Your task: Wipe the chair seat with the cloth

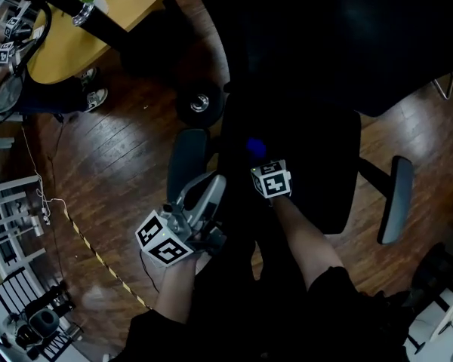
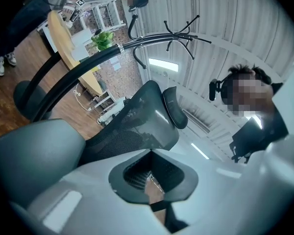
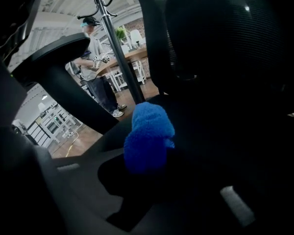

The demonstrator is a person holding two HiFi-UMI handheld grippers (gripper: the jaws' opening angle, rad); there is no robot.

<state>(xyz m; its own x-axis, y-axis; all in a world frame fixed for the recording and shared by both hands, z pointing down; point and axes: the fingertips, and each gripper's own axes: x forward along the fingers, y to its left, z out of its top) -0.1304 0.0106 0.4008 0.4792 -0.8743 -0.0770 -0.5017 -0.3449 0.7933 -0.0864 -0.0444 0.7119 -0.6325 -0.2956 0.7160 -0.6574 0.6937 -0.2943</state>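
Observation:
A black office chair fills the head view, its dark seat [image 1: 317,164] in front of me between a grey left armrest [image 1: 186,157] and a right armrest [image 1: 399,199]. My right gripper [image 1: 257,155] is over the seat's left part, shut on a blue fluffy cloth [image 1: 254,147]. In the right gripper view the cloth [image 3: 148,138] bulges out of the right gripper [image 3: 149,153] against the seat, with the mesh backrest [image 3: 225,48] behind. My left gripper [image 1: 211,185] hangs beside the left armrest with its jaws together and nothing in them. The left gripper view looks past the left gripper [image 2: 149,153] up at the backrest [image 2: 137,119].
A wooden table [image 1: 98,29] stands at the far left, with a person's shoes [image 1: 95,98] under it. A coat rack pole [image 3: 118,48] and a standing person [image 3: 95,70] are beyond the chair. White racks [image 1: 7,225] and striped floor tape [image 1: 98,259] lie left.

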